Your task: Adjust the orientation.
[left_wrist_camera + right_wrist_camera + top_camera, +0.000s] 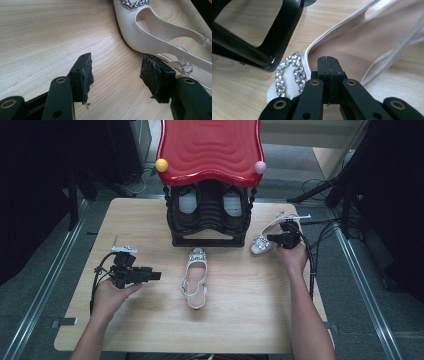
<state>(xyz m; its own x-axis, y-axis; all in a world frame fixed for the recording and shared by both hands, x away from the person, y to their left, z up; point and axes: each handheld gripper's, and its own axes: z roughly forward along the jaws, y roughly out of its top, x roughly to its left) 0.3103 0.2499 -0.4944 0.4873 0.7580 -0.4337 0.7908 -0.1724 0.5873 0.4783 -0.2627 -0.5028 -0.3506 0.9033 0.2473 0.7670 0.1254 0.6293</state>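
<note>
Two white slingback shoes with rhinestone buckles lie on the wooden table point(150, 325). One shoe point(195, 279) is in the middle, toe toward the rack. My left gripper point(156, 275) is to its left, pointing at it. In the left gripper view that gripper point(116, 67) stands open just above the wood, and the shoe's side point(140, 32) is close ahead at the right. The other shoe point(264, 239) lies by the rack's right foot. My right gripper point(272, 238) is over it. Its jaws point(328, 61) are shut at the toe opening, beside the buckle point(289, 72); nothing shows between them.
A black shoe rack point(210, 227) with a red wavy top point(210, 150) stands at the table's far middle and holds a dark pair of shoes point(187, 205). A yellow ball point(161, 165) and a pink ball point(260, 167) sit on its front corners. The rack's foot point(279, 32) is close to the right gripper.
</note>
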